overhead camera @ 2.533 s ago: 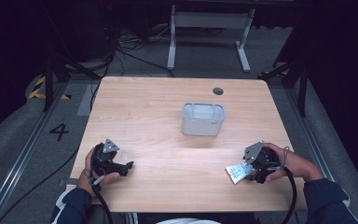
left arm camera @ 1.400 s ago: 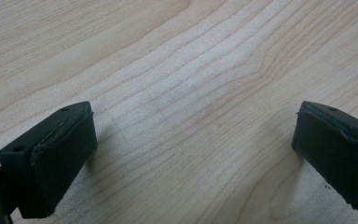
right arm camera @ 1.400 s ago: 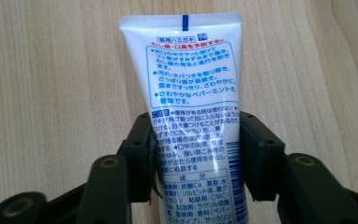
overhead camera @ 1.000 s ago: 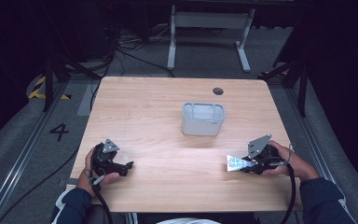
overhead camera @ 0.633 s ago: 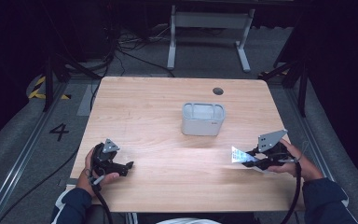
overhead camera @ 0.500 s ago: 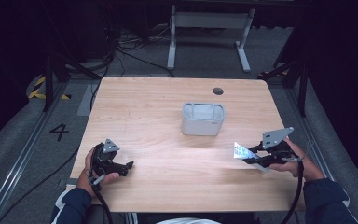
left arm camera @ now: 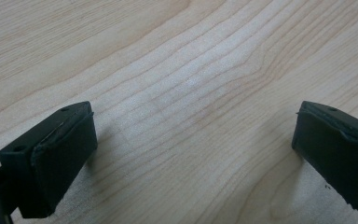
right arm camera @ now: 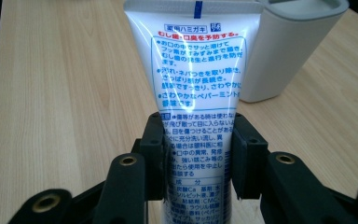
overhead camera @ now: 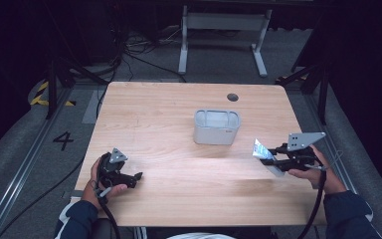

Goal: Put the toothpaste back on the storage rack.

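Wooden table [overhead camera: 169, 124], light grain, a small dark round hole [overhead camera: 233, 97] near the far edge; most of the top is bare, w/ open wood on every side of both pairs of fingers.

Grey container [overhead camera: 217, 126], rounded corners, open top, stands upright about mid-table. It sits ahead and to the left of the right fingers, apart from them; in the right gripper view its wall [right arm camera: 289, 51] rises just beyond and to the right of the tube's far end.

Right gripper [overhead camera: 271, 154] is near the table's right edge, held in the person's right hand [overhead camera: 318, 172], pointing toward the container. Its fingers are clamped on a white toothpaste tube [right arm camera: 196, 93] w/ blue and red Japanese print; the pads [right arm camera: 156, 154] press the tube's sides partway along its length, crimped flat end farthest from the fingers. In the high view the tube [overhead camera: 259, 149] sticks out past the fingertips, raised off the wood.

Left gripper [overhead camera: 129, 178] is near the front-left corner, in the left hand [overhead camera: 102, 184], low by the table. Its fingers [left arm camera: 51, 158] are spread wide w/ nothing but bare wood between them.
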A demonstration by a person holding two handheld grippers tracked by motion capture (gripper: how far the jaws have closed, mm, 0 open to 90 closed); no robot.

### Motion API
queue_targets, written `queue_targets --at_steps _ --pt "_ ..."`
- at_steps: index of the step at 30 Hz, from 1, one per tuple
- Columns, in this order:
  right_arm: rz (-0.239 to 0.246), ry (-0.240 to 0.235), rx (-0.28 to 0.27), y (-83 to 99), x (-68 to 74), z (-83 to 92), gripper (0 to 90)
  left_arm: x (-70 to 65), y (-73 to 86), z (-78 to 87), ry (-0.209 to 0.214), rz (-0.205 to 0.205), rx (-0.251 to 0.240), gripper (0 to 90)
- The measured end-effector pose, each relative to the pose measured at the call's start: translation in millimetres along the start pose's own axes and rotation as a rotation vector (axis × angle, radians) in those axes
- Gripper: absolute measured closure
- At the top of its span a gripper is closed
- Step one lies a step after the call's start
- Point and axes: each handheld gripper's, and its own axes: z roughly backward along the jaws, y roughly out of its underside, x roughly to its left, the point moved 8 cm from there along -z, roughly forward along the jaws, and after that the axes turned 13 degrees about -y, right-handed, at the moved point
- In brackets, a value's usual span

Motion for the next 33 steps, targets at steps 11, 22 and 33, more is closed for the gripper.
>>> queue_targets --at_steps 11,22,33 --pt "-0.043 0.131 -0.103 -12.9 -11.0 7.7 63.1 0.1 -0.1 -0.1 0.000 -0.001 -0.001 0.2" --pt "-0.049 0.182 -0.188 -29.9 -20.3 14.2 63.2 1.2 -0.6 -0.3 -0.003 -0.015 -0.004 0.2" --pt "-0.031 0.192 -0.231 -51.4 -23.9 17.3 63.3 1.2 -0.6 -0.3 -0.003 -0.015 -0.004 0.2"
